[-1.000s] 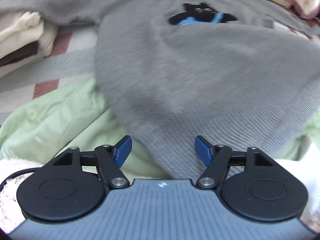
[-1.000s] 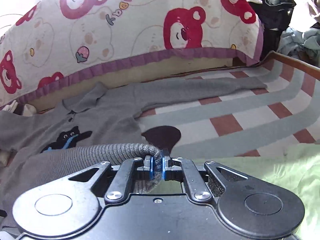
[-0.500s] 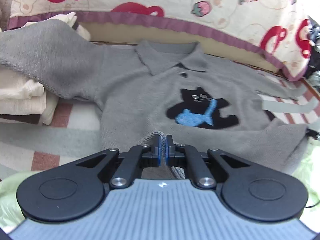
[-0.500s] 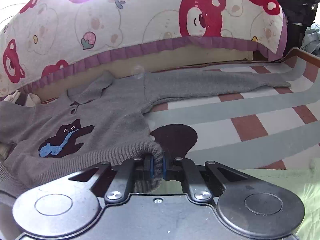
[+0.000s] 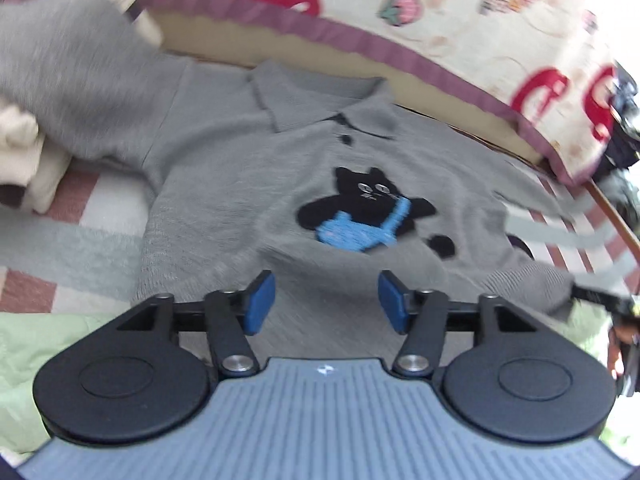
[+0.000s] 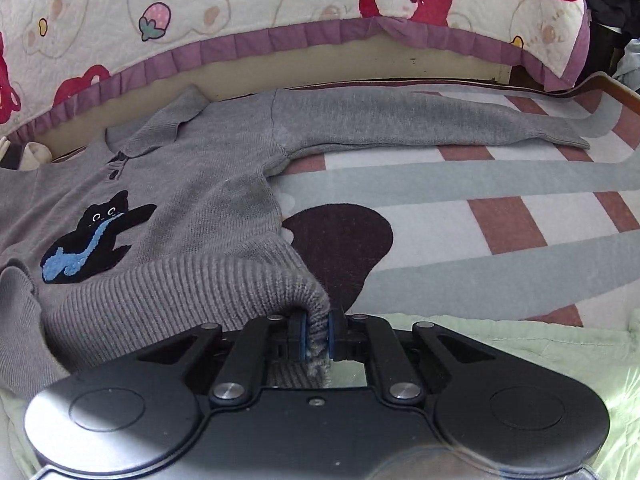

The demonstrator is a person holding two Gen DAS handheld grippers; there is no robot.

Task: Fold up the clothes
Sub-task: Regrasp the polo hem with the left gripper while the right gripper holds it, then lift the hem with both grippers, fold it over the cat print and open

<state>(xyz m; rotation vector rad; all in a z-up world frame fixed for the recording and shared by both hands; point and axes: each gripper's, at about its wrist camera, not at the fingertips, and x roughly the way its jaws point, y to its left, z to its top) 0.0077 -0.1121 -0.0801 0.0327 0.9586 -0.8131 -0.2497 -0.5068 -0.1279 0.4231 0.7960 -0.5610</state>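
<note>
Grey sweater [image 6: 208, 184] hem pinched inside right claw [image 6: 318, 338].

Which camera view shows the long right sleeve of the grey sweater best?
The right wrist view: the sleeve lies stretched out flat on the striped blanket, seen whole to its cuff. The left wrist view shows only a blurred bit of it at the right edge.
</note>
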